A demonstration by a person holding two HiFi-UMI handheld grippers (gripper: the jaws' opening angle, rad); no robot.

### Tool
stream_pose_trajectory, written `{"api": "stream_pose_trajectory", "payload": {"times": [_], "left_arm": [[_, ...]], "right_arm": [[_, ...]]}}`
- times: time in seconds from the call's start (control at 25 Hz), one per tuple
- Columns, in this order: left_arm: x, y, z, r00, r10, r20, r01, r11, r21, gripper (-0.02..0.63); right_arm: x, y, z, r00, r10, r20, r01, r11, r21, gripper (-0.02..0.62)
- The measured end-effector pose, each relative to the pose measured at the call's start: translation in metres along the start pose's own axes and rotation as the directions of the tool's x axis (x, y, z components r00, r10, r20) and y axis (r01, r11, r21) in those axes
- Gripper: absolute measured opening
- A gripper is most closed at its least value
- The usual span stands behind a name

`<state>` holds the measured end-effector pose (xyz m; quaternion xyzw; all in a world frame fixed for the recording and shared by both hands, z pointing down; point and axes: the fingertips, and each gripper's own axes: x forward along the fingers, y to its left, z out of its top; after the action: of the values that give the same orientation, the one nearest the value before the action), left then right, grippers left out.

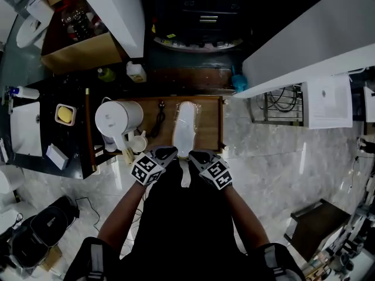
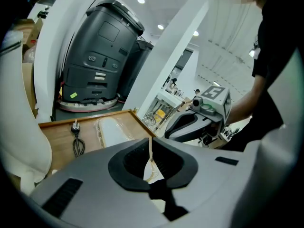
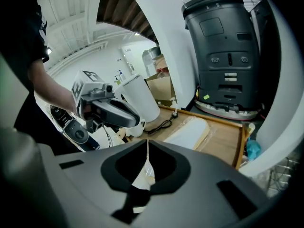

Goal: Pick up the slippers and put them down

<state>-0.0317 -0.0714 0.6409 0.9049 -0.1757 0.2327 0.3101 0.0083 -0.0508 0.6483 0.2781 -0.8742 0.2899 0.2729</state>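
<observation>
A pair of white slippers in clear plastic wrap [image 1: 185, 129] lies lengthwise on a wooden board [image 1: 212, 122]. My left gripper [image 1: 167, 153] and right gripper [image 1: 195, 155] sit side by side at the pack's near end, both shut. In the left gripper view the jaws [image 2: 150, 145] pinch a thin edge of the plastic wrap [image 2: 151, 161], with the slippers [image 2: 113, 130] on the board beyond and the right gripper [image 2: 199, 114] alongside. The right gripper view shows its jaws [image 3: 147, 147] shut on the same kind of wrap edge [image 3: 148, 164], the slippers [image 3: 191, 132] ahead and the left gripper [image 3: 105, 109] to the left.
A tall white jug [image 1: 118, 119], a small cup [image 1: 139, 142] and a black power cord [image 1: 157, 122] share the board's left side. A dark machine [image 1: 199, 13] stands behind the board. A wire rack [image 1: 282, 101] is at the right, a black side table [image 1: 41, 127] at the left.
</observation>
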Motion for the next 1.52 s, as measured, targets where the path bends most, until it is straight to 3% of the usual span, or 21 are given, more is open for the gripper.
{"api": "stream_pose_trajectory", "payload": {"times": [0.2, 0.44, 0.76, 0.88, 1.32, 1.52], "left_arm": [[0.012, 0.01, -0.01, 0.999, -0.008, -0.035, 0.007, 1.0, -0.022, 0.015], [0.028, 0.03, -0.023, 0.998, 0.004, -0.064, -0.007, 0.999, -0.047, 0.022], [0.042, 0.051, -0.045, 0.995, 0.029, -0.098, -0.041, 0.992, -0.122, 0.134], [0.047, 0.059, -0.052, 0.992, 0.035, -0.122, -0.054, 0.986, -0.155, 0.204], [0.06, 0.079, -0.085, 0.982, 0.059, -0.182, -0.107, 0.958, -0.266, 0.29], [0.066, 0.082, -0.097, 0.977, 0.069, -0.201, -0.131, 0.939, -0.318, 0.291]], "right_arm": [[0.011, -0.014, -0.013, 0.999, 0.006, -0.041, -0.005, 0.999, 0.032, 0.02], [0.03, -0.036, -0.032, 0.994, 0.001, -0.111, 0.004, 0.999, 0.051, 0.088], [0.045, -0.052, -0.048, 0.989, 0.017, -0.144, 0.001, 0.992, 0.124, 0.165], [0.05, -0.06, -0.053, 0.987, 0.006, -0.16, 0.016, 0.99, 0.139, 0.226], [0.075, -0.069, -0.076, 0.983, 0.049, -0.174, -0.003, 0.967, 0.256, 0.345], [0.081, -0.069, -0.076, 0.983, 0.066, -0.171, -0.018, 0.962, 0.271, 0.351]]}}
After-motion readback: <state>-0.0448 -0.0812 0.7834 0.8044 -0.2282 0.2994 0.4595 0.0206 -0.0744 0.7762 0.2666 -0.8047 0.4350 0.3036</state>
